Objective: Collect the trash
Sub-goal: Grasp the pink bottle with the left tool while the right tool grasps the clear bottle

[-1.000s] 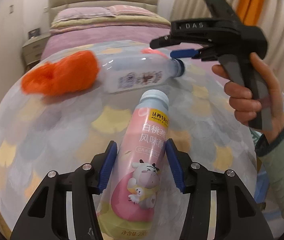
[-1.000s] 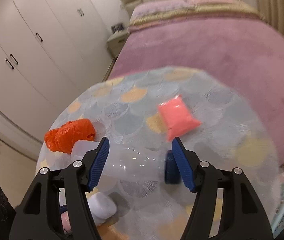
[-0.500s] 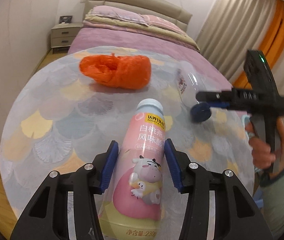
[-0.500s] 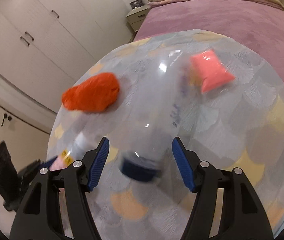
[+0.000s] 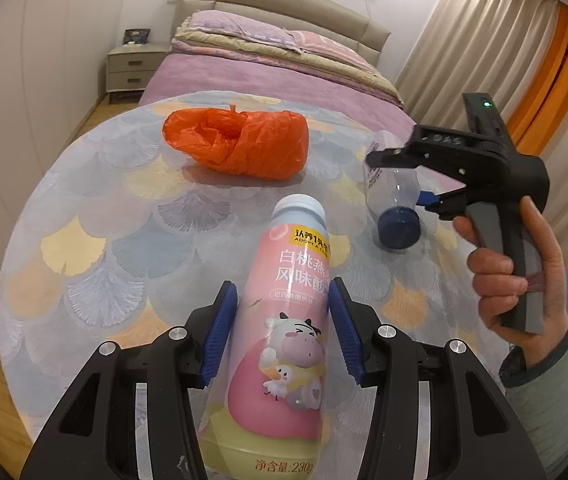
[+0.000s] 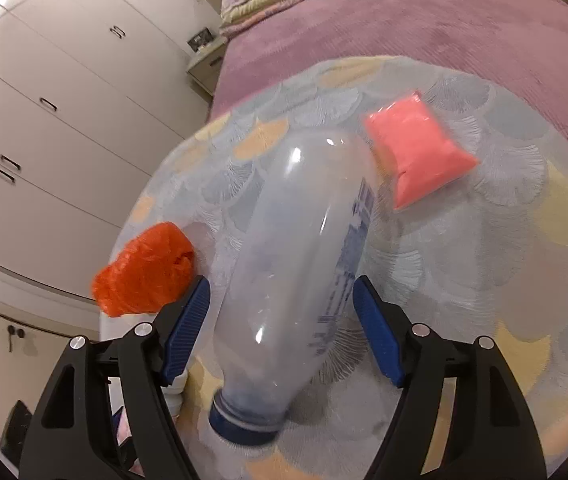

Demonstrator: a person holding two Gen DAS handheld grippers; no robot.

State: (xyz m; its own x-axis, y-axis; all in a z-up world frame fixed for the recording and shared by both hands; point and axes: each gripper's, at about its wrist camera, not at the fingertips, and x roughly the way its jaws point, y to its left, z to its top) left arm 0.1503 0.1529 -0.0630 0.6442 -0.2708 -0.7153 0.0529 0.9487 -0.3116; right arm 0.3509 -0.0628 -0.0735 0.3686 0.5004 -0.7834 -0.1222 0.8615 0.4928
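clear bottle (image 6: 300,276) sits loose between my right tongs (image 6: 281,328), just widened; left tongs (image 5: 281,330) clamp pink bottle (image 5: 284,344); only right view shows pink packet (image 6: 416,160) ahead.

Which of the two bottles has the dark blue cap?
The clear bottle between the right tool's fingers. The pink bottle in the left tool has a pale cap.

L grip (image 5: 281,330) – I'm holding it angled down, pads pressing both sides of pink bottle (image 5: 284,344) | R grip (image 6: 279,320) – I'm tilting it down, jaws just been opening, clear bottle (image 6: 300,264) sitting loose btwn pads | R hand (image 5: 524,280) wrapping the handle.
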